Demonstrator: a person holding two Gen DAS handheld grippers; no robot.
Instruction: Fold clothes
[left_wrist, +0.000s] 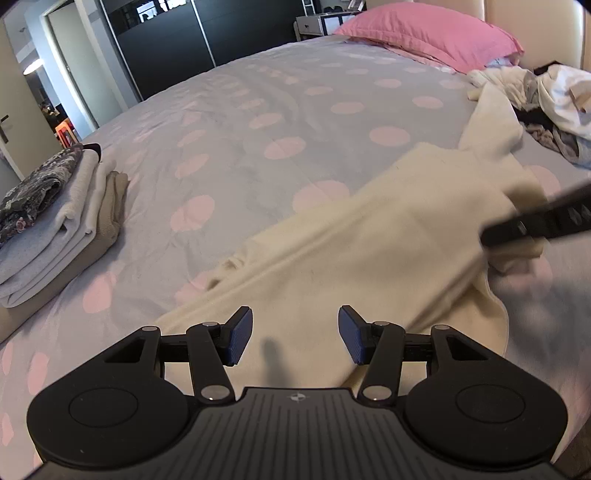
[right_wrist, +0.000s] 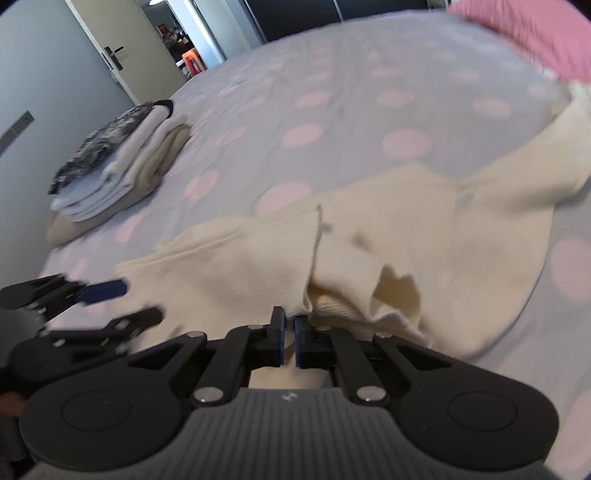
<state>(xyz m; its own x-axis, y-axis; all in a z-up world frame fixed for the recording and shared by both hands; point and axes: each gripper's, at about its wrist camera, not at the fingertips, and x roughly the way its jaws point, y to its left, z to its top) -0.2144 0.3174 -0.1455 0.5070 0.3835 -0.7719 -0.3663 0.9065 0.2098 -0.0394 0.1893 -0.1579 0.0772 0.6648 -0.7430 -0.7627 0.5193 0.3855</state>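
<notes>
The right gripper (right_wrist: 289, 341) is clenched on a folded edge of the cream sweater (right_wrist: 424, 236), pinching only a thin lip of the knit directly at its fingertips; the left gripper (left_wrist: 295, 334) is released, its blue ribbed pads wide apart just above the near hem of the same garment. I judge that the main risk is a slip: the knit is soft and stretchy, so a quick pull could draw the small bite out of the pads, or drag the whole sweater over the smooth bed cover (left_wrist: 258, 110) and spoil the fold line. The pictures are blurred by motion, which suggests a fast move. The sweater lies spread flat ahead of both grippers, thick and matte, with a fine rib at its edge, and one sleeve reaches away toward the far right. Further to the left sits a neat stack of folded clothes (left_wrist: 55, 221), and far right is a loose pile of clothes (left_wrist: 554, 107) beside a pink pillow (left_wrist: 424, 33).
</notes>
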